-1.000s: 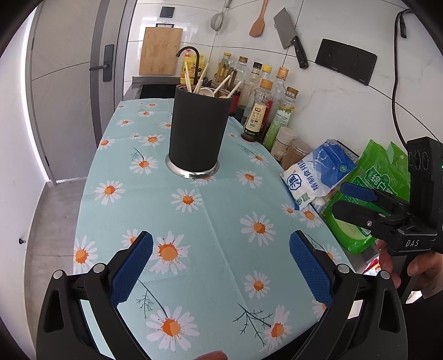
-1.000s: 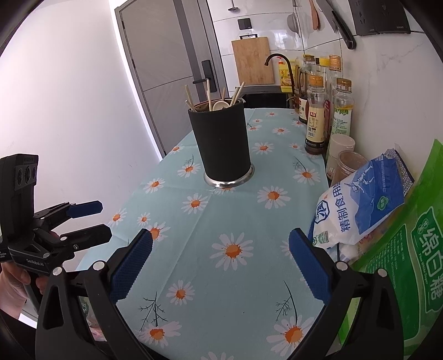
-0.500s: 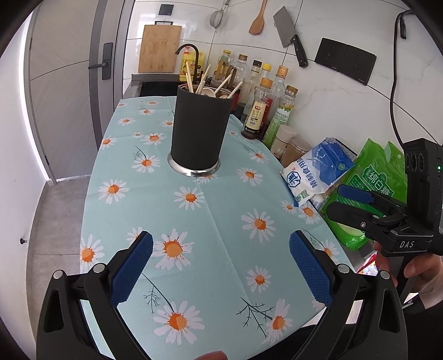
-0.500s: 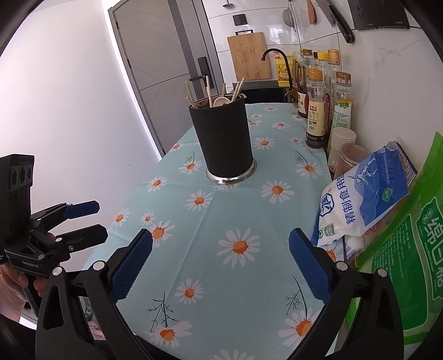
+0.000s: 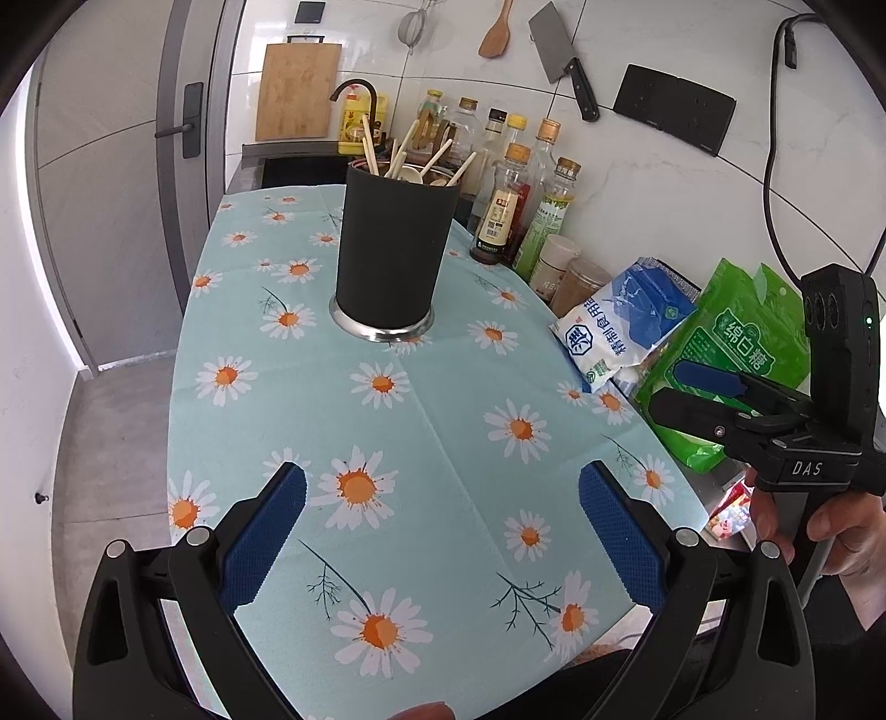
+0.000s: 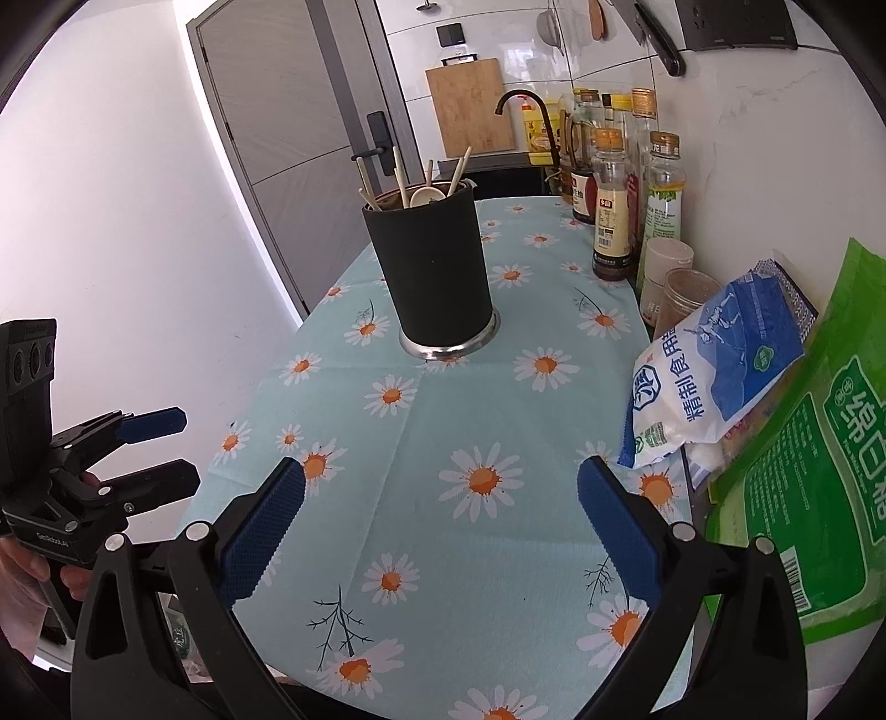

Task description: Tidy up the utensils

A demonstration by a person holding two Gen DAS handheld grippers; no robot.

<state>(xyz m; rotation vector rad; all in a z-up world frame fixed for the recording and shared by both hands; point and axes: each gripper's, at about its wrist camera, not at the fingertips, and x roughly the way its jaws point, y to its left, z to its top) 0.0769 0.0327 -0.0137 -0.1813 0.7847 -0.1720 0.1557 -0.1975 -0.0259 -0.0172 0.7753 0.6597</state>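
Note:
A black utensil holder (image 5: 394, 252) (image 6: 433, 271) with a steel base stands upright on the daisy tablecloth (image 5: 421, 421) (image 6: 443, 443). Wooden chopsticks (image 5: 370, 148) (image 6: 367, 185) and a pale spoon (image 6: 427, 195) stick out of its top. My left gripper (image 5: 443, 534) hovers open over the near end of the table, nothing between its blue pads. My right gripper (image 6: 442, 529) is open and empty too, also well short of the holder. Each gripper shows in the other's view: the right one (image 5: 681, 390) at the table's right edge, the left one (image 6: 171, 446) off its left edge.
Sauce and oil bottles (image 5: 515, 205) (image 6: 612, 221), two small jars (image 5: 576, 277), a blue-white salt bag (image 5: 620, 327) (image 6: 714, 360) and a green sugar bag (image 5: 742, 354) (image 6: 803, 487) line the right wall. A cleaver (image 5: 562, 50) hangs above. A door (image 5: 111, 166) stands left.
Both grippers have pulled back and risen slightly, so the holder sits a little farther away and more of the table's near edge shows. Both stayed open.

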